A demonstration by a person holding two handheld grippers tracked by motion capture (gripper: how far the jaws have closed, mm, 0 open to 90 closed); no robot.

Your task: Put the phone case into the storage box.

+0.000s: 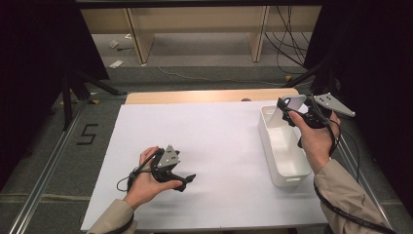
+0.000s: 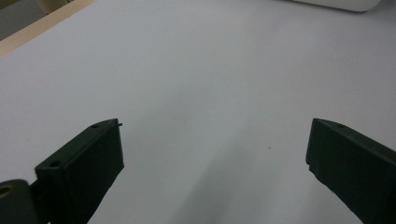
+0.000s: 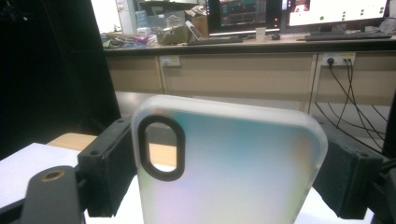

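Left claw (image 1: 187,179) low over bare white desk (image 1: 219,146), jaws wide apart, nothing between them; probably parked idle. Right claw (image 1: 287,108) raised above far end of white bin (image 1: 287,168), clamped on frosted phone case (image 3: 229,163) by its side edges, camera cutout up; likely lifting out or about to drop in.

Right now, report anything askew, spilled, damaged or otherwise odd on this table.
Nothing stands out. The white bin sits upright and looks intact, and the table sheet shows no spill. The right tool grips a frosted phone case held above the bin; the left tool is open.
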